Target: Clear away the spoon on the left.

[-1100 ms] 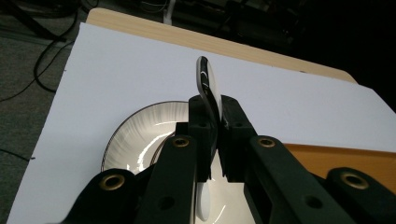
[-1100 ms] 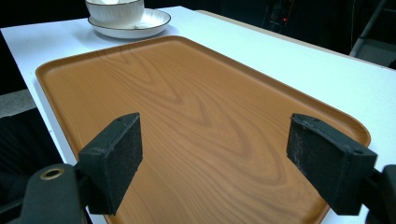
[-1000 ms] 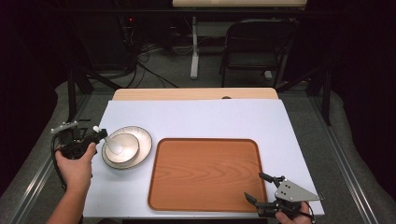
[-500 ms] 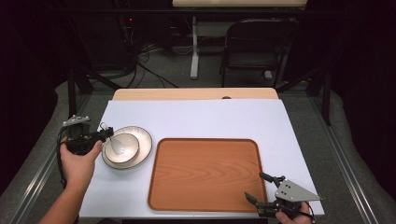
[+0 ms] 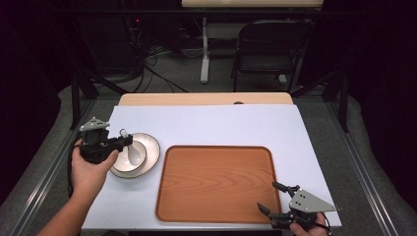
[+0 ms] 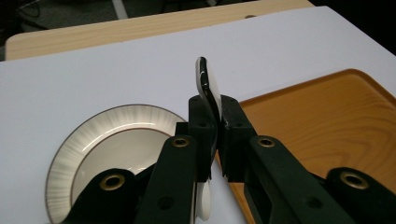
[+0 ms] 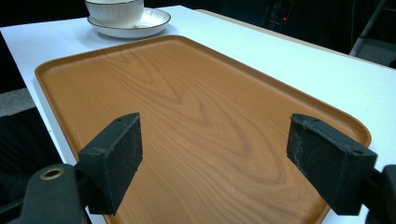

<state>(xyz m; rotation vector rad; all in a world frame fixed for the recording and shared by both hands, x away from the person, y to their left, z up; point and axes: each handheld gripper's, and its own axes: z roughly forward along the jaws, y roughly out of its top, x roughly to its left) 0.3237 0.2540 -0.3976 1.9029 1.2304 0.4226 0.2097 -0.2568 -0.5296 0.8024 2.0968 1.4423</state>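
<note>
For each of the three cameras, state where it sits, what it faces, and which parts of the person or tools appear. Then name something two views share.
High view: above the near side, facing forward and down on the table; both forearms, left tool, right tool.
Left gripper view: rides the left tool, shut on the bowl rim, above the plate.
Right gripper view: rides the open right tool, facing across the tray.
Shared: all show the tray.
</note>
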